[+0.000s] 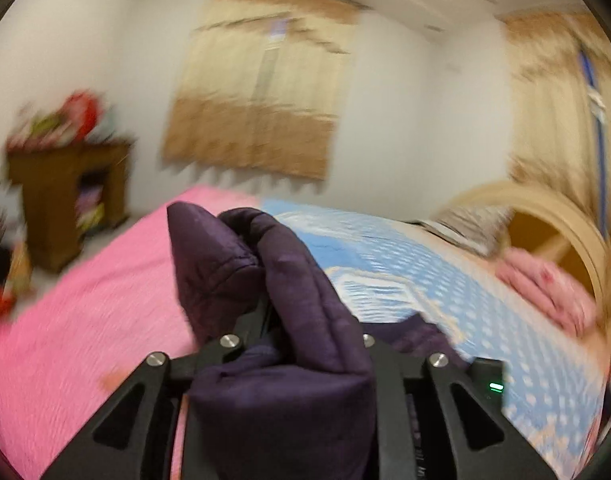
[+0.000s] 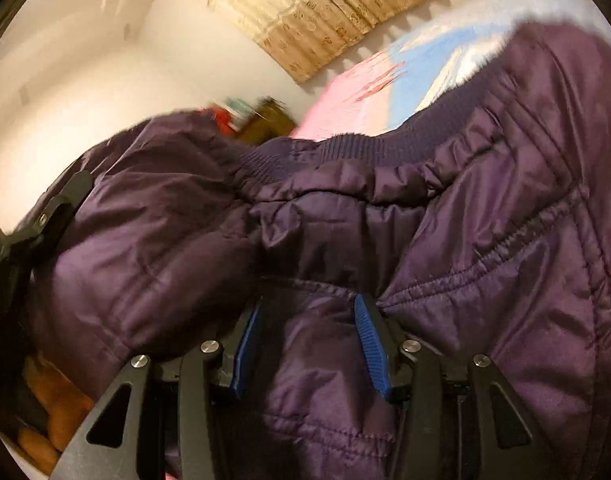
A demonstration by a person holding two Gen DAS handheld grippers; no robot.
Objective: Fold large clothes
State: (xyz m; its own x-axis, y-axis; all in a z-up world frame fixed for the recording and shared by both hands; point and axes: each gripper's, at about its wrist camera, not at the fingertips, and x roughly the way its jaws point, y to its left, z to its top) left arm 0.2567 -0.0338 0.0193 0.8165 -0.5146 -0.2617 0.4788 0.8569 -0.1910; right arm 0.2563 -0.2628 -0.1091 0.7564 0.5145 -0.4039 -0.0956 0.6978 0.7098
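A dark purple padded jacket (image 1: 289, 280) is bunched in my left gripper (image 1: 273, 312), which is shut on a thick fold of it and holds it above the bed. The same jacket (image 2: 445, 220) fills the right wrist view, with its ribbed hem (image 2: 345, 144) across the middle. My right gripper (image 2: 309, 312) is shut on a fold of the jacket between its blue pads (image 2: 369, 344). The left gripper (image 2: 53, 208) shows at the left edge of that view, also in the jacket. Both views are motion blurred.
A bed with a pink sheet (image 1: 85, 320) and a blue patterned cover (image 1: 425, 280) lies below. A pink pillow (image 1: 545, 288) rests by the curved headboard (image 1: 565, 216). A brown cabinet (image 1: 65, 196) stands at the left wall. Tan curtains (image 1: 261, 92) hang behind.
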